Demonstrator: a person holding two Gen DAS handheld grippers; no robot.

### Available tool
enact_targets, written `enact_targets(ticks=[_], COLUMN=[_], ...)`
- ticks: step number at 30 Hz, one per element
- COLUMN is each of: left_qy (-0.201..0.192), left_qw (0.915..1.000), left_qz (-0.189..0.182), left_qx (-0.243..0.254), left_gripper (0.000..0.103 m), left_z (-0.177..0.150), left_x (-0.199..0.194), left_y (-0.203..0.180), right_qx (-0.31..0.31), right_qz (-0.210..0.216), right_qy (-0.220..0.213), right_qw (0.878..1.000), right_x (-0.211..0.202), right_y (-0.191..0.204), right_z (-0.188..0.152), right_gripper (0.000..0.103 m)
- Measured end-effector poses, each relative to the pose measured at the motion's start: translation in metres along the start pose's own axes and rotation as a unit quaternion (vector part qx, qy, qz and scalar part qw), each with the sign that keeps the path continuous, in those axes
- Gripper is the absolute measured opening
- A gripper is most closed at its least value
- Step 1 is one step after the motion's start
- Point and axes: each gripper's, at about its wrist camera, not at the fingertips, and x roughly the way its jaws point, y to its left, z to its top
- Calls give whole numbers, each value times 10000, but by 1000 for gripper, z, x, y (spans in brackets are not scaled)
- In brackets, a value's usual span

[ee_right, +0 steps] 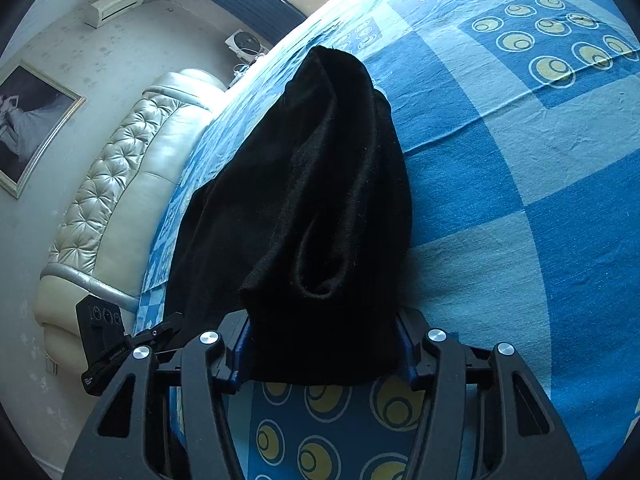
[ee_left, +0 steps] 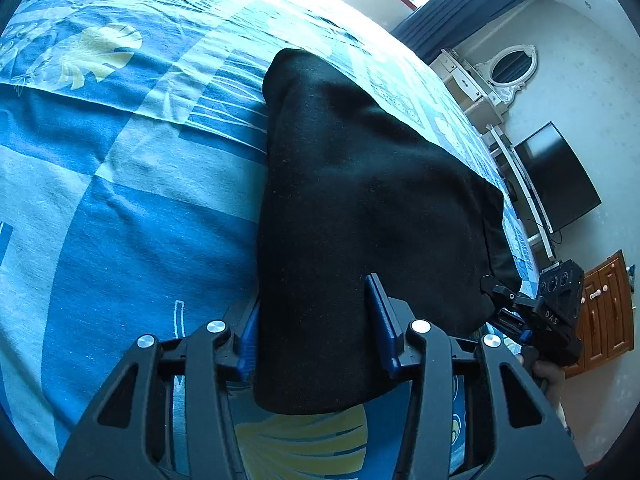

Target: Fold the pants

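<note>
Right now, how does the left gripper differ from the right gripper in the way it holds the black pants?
The left gripper has the black pants between widely spread fingers, with its right blue pad bare; in the right gripper the cloth covers both pads. At the left gripper the cloth looks flat and smooth; at the right gripper it bunches into a rolled fold. Both lift an end of the pants above the blue bedsheet.

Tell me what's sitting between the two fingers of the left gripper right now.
Black pants fabric fills the gap of the left gripper, draped over the blue bedsheet; the left wrist view shows it.
</note>
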Motion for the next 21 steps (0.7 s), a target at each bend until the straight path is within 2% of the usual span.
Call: enact_targets(ticks=[5,10,17,21], left_qy=[-39,86,225,146], left_qw=[9999,9996,9993,9981], left_qz=[126,204,214,356], left_qx=[95,165,215,489], left_gripper=[35,34,34,38], left_z=[-5,-16,-51,-62], left_x=[-11,-22,-42,-43], left_y=[-9,-15,-19,-22], right_qx=[187,188,331,358], right_qz=[369,439,567,441], right_qy=[-48,26,102,217], right_qw=[9991,9989,9978,9981], right_x=[-19,-34,-53,-51], right_y=[-2,2,-8,-21], right_z=[-3,-22,-52,-64], right_gripper=[40,39,39,42])
